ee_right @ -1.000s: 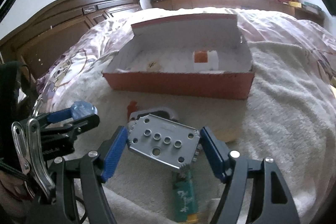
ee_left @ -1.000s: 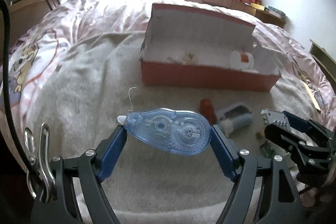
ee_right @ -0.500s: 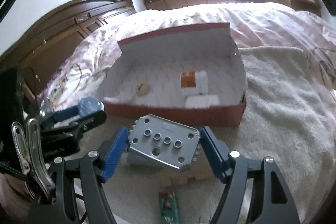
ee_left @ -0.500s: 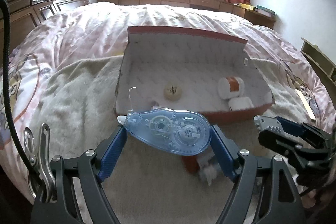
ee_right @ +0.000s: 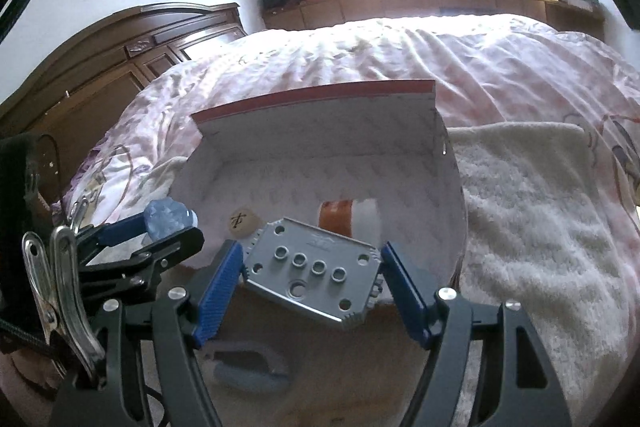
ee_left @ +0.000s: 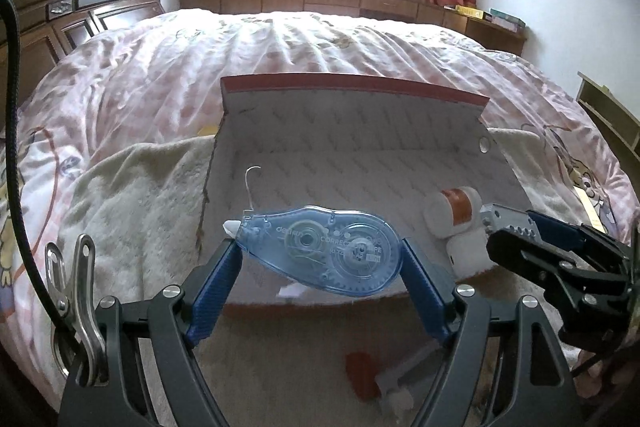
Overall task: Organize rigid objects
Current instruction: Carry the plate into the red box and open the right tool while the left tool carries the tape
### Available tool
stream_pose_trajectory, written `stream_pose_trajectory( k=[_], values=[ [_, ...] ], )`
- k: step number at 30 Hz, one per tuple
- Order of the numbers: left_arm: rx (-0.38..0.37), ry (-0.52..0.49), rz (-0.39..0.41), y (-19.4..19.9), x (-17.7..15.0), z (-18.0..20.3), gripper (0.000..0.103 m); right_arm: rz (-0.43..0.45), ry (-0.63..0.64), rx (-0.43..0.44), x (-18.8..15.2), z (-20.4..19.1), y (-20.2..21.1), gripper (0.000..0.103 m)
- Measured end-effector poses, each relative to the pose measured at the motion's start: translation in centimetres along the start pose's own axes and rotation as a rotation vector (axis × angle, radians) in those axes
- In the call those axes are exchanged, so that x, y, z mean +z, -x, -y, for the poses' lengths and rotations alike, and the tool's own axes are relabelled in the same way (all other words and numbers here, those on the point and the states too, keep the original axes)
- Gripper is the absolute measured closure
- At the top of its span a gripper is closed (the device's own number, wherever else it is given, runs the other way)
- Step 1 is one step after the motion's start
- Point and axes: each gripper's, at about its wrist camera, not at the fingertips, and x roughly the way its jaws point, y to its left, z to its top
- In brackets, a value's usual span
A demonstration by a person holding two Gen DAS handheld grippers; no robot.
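My left gripper (ee_left: 322,259) is shut on a blue see-through correction tape dispenser (ee_left: 320,254) and holds it above the near edge of the open red cardboard box (ee_left: 352,115). My right gripper (ee_right: 312,285) is shut on a grey metal plate with holes (ee_right: 314,277), held over the box's (ee_right: 312,131) near wall. The right gripper also shows at the right in the left wrist view (ee_left: 560,259). In the box lie a white and orange roll (ee_left: 454,211), a white block (ee_left: 466,255) and a round wooden piece (ee_right: 242,221).
The box sits on a cream fleece blanket (ee_right: 532,227) over a pink quilt (ee_left: 280,43). A red piece (ee_left: 362,373) and a grey stapler-like tool (ee_right: 248,369) lie on the blanket below the grippers. A dark wooden headboard (ee_right: 120,67) is at the left.
Both grippers have moved forward and up toward the box with their objects still held. The box now fills the view and the items on the blanket have slid below.
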Motion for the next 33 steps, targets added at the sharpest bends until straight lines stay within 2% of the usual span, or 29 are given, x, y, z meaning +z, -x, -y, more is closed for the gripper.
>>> stream_pose_trajectory(
  k=[10,33],
  values=[
    [0.005,-0.017,-0.022,-2.3,0.8,0.6,0.022,0.005,-0.012,-0.035,1.7,1.2,-2.2,0.028],
    [0.024,-0.034,-0.056,-5.8,1.3,0.7,0.022,-0.006,0.012,-0.091,2.4,2.3,-5.5,0.027]
  ],
)
